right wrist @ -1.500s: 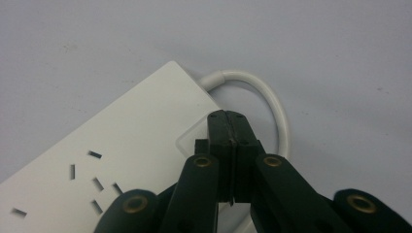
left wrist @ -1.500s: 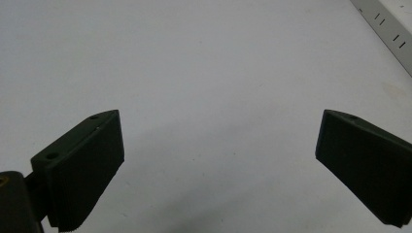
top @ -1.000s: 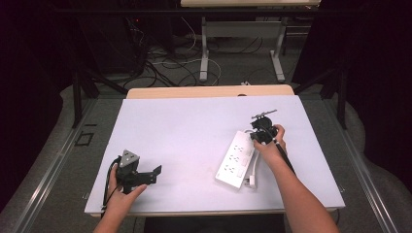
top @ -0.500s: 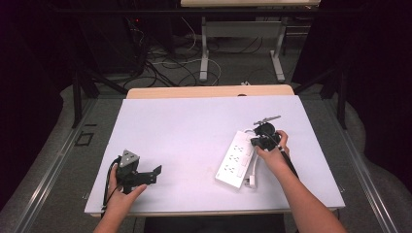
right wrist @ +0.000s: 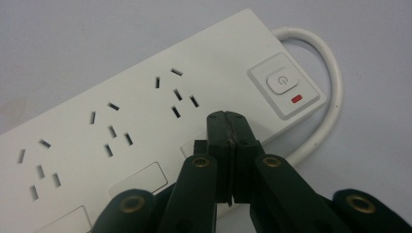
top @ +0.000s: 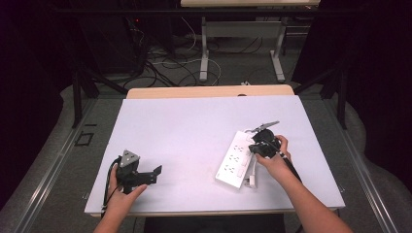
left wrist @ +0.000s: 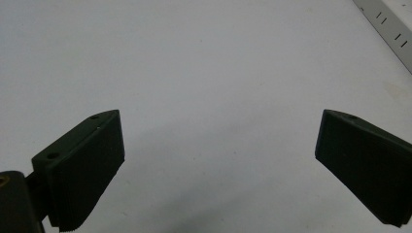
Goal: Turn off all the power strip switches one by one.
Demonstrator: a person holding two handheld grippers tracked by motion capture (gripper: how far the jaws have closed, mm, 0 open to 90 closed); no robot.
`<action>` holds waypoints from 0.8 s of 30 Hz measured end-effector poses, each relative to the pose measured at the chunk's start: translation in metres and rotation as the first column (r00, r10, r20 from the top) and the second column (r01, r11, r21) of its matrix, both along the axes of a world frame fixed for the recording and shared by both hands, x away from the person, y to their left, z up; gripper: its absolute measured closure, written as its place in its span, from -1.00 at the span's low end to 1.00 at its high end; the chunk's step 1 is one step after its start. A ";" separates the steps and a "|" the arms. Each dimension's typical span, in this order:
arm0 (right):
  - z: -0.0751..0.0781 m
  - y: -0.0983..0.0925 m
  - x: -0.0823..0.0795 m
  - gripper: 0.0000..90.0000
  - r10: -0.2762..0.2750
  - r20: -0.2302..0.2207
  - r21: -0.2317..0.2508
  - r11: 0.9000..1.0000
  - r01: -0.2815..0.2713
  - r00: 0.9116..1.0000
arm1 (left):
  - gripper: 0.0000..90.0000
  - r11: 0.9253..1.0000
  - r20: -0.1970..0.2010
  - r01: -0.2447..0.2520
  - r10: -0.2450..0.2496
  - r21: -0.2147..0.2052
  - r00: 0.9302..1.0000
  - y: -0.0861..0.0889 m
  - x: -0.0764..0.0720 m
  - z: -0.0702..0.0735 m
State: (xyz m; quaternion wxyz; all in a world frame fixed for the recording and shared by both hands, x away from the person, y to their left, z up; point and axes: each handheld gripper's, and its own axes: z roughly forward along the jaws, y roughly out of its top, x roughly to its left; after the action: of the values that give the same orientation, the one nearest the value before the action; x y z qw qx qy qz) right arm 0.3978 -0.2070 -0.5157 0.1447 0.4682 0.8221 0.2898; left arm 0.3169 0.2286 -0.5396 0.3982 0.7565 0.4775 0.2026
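Desk (top: 194,126): white top, broad and flat, wooden edge showing along the far side; carries all items listed below.

Power strip (top: 236,160): white, long, lying flat on the right half of the desk, set at a slant with one end toward the near edge. Several socket groups along its top in the right gripper view (right wrist: 111,141). A corner also at the upper right of the left gripper view (left wrist: 388,24).

Left tongs (top: 156,171): black, held low over the near left part of the desk, well apart from the power strip. Spread wide in the left gripper view (left wrist: 218,170), nothing between the two ribbed pads, bare desk beneath.

Right tongs (top: 253,148): black, held at the far end of the power strip, beside its right edge. Pressed together in the right gripper view (right wrist: 228,121), tips meeting with nothing between them, poised over the strip's top just beside the switch; contact with the surface cannot be told.

Cord (right wrist: 325,111): white, round, curving out from the switch end of the strip and looping back along its side.

Switch (right wrist: 284,85): square rocker pad with a power symbol at the strip's end, small red mark below the button.
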 end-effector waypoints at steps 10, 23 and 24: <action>0.001 0.006 -0.006 1.00 0.034 -0.011 0.005 0.999 -0.034 0.999 | -0.92 1.000 -0.001 0.001 -0.001 0.002 1.000 0.000 0.000 0.000; -0.001 0.008 -0.008 1.00 0.048 -0.030 0.005 0.999 -0.048 0.998 | -0.91 1.000 0.002 0.000 0.000 0.000 1.000 0.000 0.000 -0.001; -0.002 0.008 -0.008 1.00 0.049 -0.027 -0.003 0.999 -0.049 0.998 | -0.91 1.000 0.002 0.000 0.000 0.000 1.000 0.000 0.000 -0.001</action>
State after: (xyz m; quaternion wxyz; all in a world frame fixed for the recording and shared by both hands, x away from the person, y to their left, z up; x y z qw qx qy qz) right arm 0.3902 -0.1989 -0.5176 0.1274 0.4515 0.8357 0.2855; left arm 0.3171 0.2284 -0.5402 0.3987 0.7562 0.4773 0.2034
